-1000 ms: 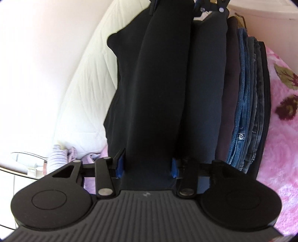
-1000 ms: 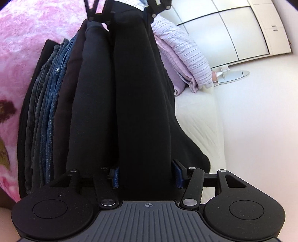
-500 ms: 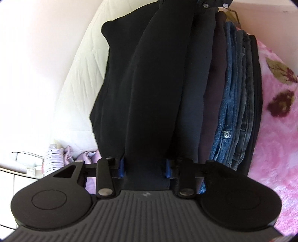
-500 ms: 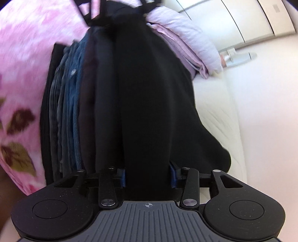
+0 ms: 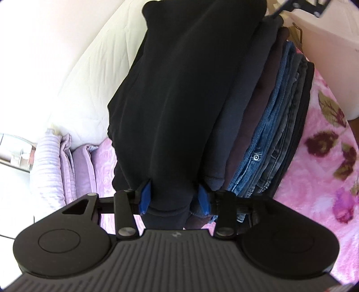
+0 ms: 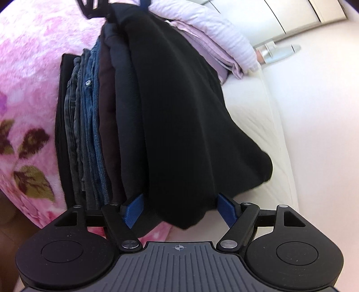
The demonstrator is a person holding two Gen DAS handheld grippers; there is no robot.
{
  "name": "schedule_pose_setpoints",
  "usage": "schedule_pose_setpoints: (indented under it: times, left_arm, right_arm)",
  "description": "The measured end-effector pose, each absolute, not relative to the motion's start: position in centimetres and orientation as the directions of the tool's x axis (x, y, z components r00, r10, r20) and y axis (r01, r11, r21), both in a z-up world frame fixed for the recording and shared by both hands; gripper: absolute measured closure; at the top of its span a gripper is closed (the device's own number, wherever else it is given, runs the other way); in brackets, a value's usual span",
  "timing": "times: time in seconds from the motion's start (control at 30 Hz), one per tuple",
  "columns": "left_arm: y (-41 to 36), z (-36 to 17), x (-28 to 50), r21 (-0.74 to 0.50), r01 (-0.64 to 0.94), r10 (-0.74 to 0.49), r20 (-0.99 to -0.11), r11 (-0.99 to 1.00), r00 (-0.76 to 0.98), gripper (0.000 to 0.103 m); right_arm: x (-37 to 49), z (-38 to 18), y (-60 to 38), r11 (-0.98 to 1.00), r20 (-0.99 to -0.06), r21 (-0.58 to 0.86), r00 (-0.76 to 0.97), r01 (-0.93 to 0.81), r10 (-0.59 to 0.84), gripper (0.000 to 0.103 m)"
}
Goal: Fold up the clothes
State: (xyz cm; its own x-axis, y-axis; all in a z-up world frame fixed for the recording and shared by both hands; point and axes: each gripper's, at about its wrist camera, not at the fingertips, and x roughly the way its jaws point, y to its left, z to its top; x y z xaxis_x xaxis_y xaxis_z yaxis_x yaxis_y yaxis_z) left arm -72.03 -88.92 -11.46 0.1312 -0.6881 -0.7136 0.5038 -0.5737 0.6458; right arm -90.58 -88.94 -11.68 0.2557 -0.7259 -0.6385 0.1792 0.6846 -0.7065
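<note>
A folded black garment (image 5: 179, 94) lies on top of a stack of folded clothes (image 5: 276, 134) made of dark garments and blue jeans. My left gripper (image 5: 174, 197) stands open around one end of the black garment, its blue pads apart from the cloth on the right side. In the right wrist view the same black garment (image 6: 184, 112) tops the stack (image 6: 89, 125). My right gripper (image 6: 180, 207) is open wide, its blue pads on either side of the garment's other end. Each gripper shows at the top edge of the other's view.
The stack rests on a pink flowered blanket (image 5: 325, 157), also in the right wrist view (image 6: 29, 94). Folded lilac striped bedding (image 6: 215, 38) lies beside it on a white quilted mattress (image 5: 85, 74). A white wall and a cupboard (image 6: 303, 11) stand behind.
Both grippers have opened and let go of the black garment, which now rests on the stack. Both have drawn back a little.
</note>
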Motion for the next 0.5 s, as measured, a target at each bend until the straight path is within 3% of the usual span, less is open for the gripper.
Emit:
schedule_pose_setpoints:
  times: [0.17, 0.23, 0.33, 0.4, 0.5]
  left_arm:
    - [-86.6, -7.7, -69.3, 0.568, 0.67, -0.665, -0.732, -0.477, 0.148, 0.062]
    - [-85.9, -6.2, -68.6, 0.502, 0.758, -0.648, -0.749, -0.417, 0.14, 0.057]
    - [-84.9, -6.1, -67.7, 0.364, 0.879, -0.632, -0.769, -0.309, 0.096, 0.047]
    - [-83.6, -5.5, -67.2, 0.29, 0.918, -0.634, -0.772, -0.271, 0.057, 0.033]
    - [-81.3, -4.2, -67.1, 0.215, 0.943, -0.634, -0.773, -0.253, 0.007, 0.019]
  right_arm:
    - [-91.7, -10.0, -88.7, 0.699, -0.698, -0.583, 0.185, 0.414, -0.692, 0.026]
    - [-92.4, -9.1, -88.4, 0.68, -0.73, -0.501, 0.162, 0.536, -0.664, 0.026]
    - [-93.9, -7.4, -87.7, 0.597, -0.787, -0.301, 0.16, 0.744, -0.596, 0.025]
    - [-95.1, -5.9, -86.9, 0.481, -0.812, -0.15, 0.17, 0.864, -0.559, 0.007]
    - [-96.2, -4.0, -84.9, 0.261, -0.825, 0.068, 0.202, 0.963, -0.528, 0.003]
